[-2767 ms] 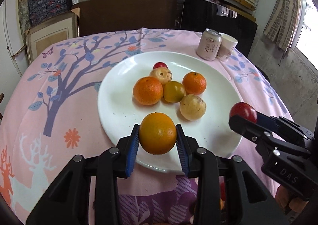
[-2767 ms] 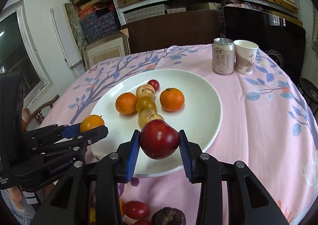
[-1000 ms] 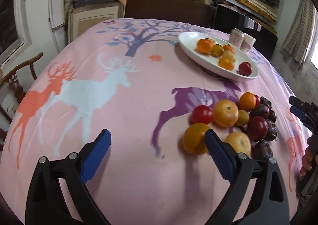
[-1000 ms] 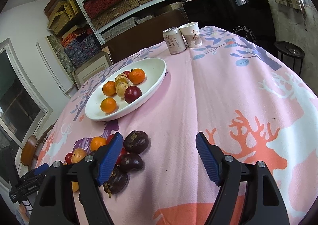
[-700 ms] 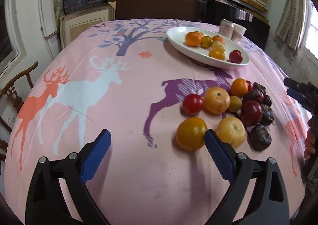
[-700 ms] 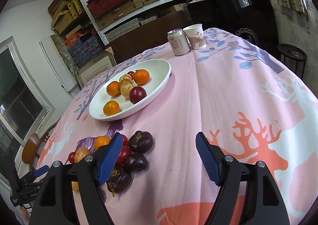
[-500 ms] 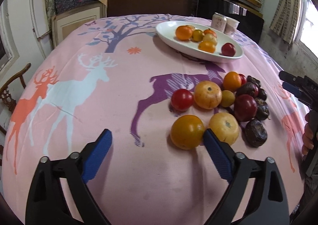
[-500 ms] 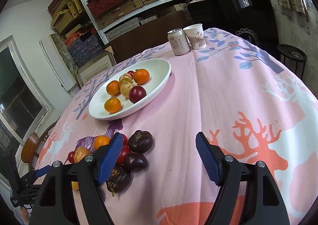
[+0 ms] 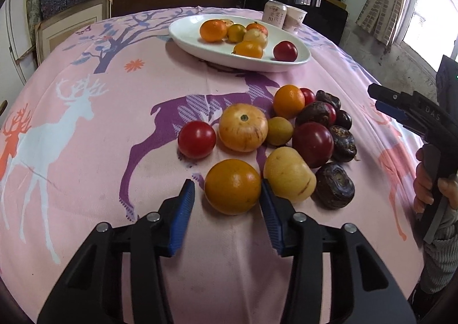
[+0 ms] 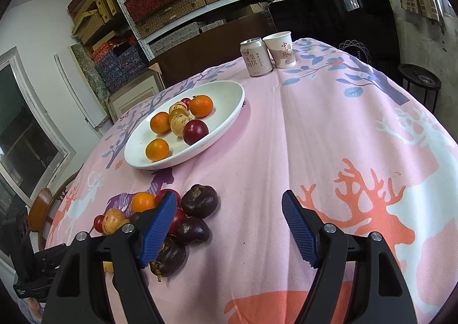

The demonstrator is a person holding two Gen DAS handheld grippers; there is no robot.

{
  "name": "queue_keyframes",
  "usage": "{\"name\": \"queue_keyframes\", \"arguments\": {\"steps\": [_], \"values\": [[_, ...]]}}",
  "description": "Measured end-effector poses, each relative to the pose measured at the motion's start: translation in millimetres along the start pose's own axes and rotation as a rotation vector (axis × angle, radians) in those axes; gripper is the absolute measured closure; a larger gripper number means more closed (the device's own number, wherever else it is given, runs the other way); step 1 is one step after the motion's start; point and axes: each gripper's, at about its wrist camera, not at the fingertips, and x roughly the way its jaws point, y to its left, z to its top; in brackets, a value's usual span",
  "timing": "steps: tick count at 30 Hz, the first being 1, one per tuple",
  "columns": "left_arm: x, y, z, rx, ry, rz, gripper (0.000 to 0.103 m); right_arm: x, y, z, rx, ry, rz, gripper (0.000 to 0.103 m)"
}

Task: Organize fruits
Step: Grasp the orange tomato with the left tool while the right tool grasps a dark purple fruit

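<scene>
The orange [image 9: 232, 186] you are going for sits on the cloth right between the blue pads of your left gripper [image 9: 226, 204]. The jaws have just been closing around it; the right pad looks to be at its skin, while a sliver of cloth shows between it and the left pad, so it is not pinched yet. Just right of that right pad lies a pale yellow fruit [image 9: 289, 174], close enough to be nudged. Ahead of the tips is the rest of the loose pile [image 9: 286, 129]: a red one, a big yellow-orange one, another orange, dark purple ones. Farther ahead, the white plate [image 9: 186, 35] already holds about seven fruits, so roughly a third looks done and a dozen or so remain. Your right gripper [image 10: 229, 224] is spread wide and empty, the dark fruits by its left pad.
</scene>
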Motion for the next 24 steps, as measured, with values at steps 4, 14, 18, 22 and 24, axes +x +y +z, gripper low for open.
{"name": "queue_keyframes", "arguments": {"steps": [4,14,18,22,24], "values": [[-3,0,-1,0.000,-0.009,-0.013,0.066,0,1,1,-0.002,0.004,-0.001,0.026],[-14,27,-3,-0.124,-0.051,0.037,0.066,-27,44,-36,-0.167,0.051,0.123,0.026],[-10,29,-2,-0.127,-0.032,0.036,0.066,-26,76,-64,-0.267,0.148,0.164,0.026],[-8,31,-3,-0.139,-0.024,0.029,0.066,-14,109,-76,-0.380,0.211,0.132,0.031],[-8,30,-3,-0.137,-0.023,0.031,0.066,-5,117,-77,-0.398,0.236,0.123,0.037]]}}
